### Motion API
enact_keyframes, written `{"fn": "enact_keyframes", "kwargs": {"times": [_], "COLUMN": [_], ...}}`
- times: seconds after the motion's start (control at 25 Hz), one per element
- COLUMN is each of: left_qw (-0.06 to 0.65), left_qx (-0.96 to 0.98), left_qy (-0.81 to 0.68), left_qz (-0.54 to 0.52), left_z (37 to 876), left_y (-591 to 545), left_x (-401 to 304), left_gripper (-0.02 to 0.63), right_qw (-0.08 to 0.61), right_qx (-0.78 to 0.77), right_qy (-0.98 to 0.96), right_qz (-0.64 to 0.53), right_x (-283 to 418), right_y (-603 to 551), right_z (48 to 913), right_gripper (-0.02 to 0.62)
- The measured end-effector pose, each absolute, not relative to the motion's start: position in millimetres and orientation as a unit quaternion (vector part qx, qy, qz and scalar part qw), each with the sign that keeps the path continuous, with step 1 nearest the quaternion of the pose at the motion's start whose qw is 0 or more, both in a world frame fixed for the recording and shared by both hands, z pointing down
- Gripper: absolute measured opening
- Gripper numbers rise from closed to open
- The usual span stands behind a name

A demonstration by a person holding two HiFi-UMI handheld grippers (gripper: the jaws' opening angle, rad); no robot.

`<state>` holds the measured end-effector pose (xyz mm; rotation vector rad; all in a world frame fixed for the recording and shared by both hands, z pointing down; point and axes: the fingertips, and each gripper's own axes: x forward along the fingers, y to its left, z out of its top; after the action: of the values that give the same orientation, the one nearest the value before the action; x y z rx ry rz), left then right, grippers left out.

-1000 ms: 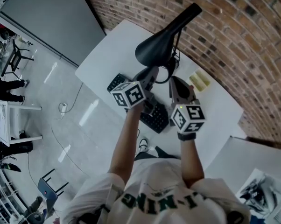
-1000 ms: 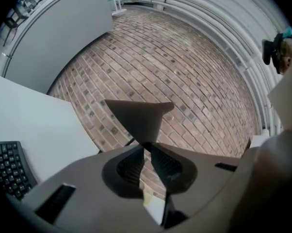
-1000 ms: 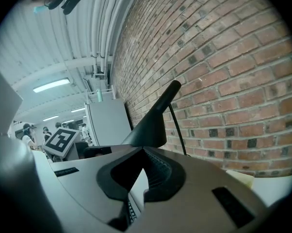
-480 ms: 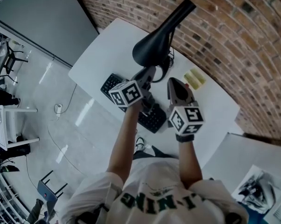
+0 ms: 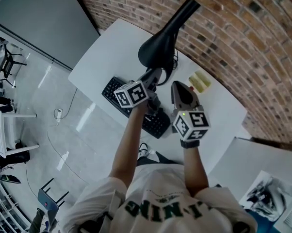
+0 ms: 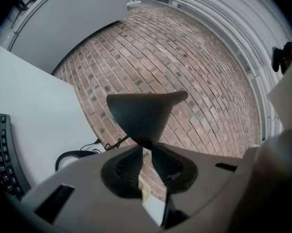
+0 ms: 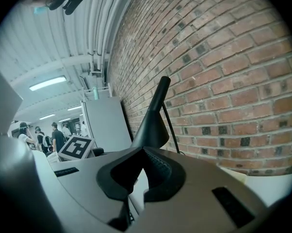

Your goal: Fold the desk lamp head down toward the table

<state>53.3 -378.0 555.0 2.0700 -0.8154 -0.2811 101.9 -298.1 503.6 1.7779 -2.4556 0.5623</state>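
Floor: to your left, the pale floor [image 5: 34,120] runs under a grey panel [image 5: 34,13].
Worktop: the white worktop [image 5: 107,52] lies slantwise in front of you, with its far side against the brick wall [image 5: 243,28].
Keyboard: the black keyboard [image 5: 113,89] lies on the near left part of the worktop. Your left forearm crosses over its middle.
Left hand-held gripper: your left hand-held gripper [image 5: 156,74] points almost level at the lamp. Its jaws are nearly together, with only a thin slit between them, and their tips pinch the lowest edge of the lamp head.
Lamp head: the black cone-shaped lamp head [image 5: 158,50] is past the far end of the keyboard, near the wall. It is raised off the worktop, and bricks show beneath it on both sides in the left gripper view.
Lamp arm: the arm [image 5: 182,16] rises from the head, up and to the right, in front of the wall.
Cable: a black cable [image 5: 172,71] loops on the worktop just below the head.
Right hand-held gripper: your right hand-held gripper [image 5: 178,85] is just right of the left one, short of the lamp. Its jaw tips are together with nothing between them. In its own view the lamp stands beyond the tips, apart from them.
Yellow block: a pale yellow block [image 5: 199,81] lies on the worktop to the right of the lamp, near the wall.
People: in the right gripper view, a few people [image 7: 39,135] stand far off in the room.
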Motion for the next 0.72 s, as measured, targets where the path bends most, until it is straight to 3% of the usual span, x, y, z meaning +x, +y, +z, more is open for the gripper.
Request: {"fn": "enact_keyframes", "kwargs": {"times": [0.72], "left_qw": [0.442], "left_qx": [0.831], "left_qy": [-0.318], "left_qz": [-0.114], "left_z": [564], "left_y": [-385], "left_x": [64], "left_gripper": [0.052], "right_qw": [0.027], "right_qx": [0.587], "right_qy": [-0.789], "right_qz": [0.182], "right_x": [114], "right_y": [-297], "right_z": [503], "right_gripper": [-0.002]}}
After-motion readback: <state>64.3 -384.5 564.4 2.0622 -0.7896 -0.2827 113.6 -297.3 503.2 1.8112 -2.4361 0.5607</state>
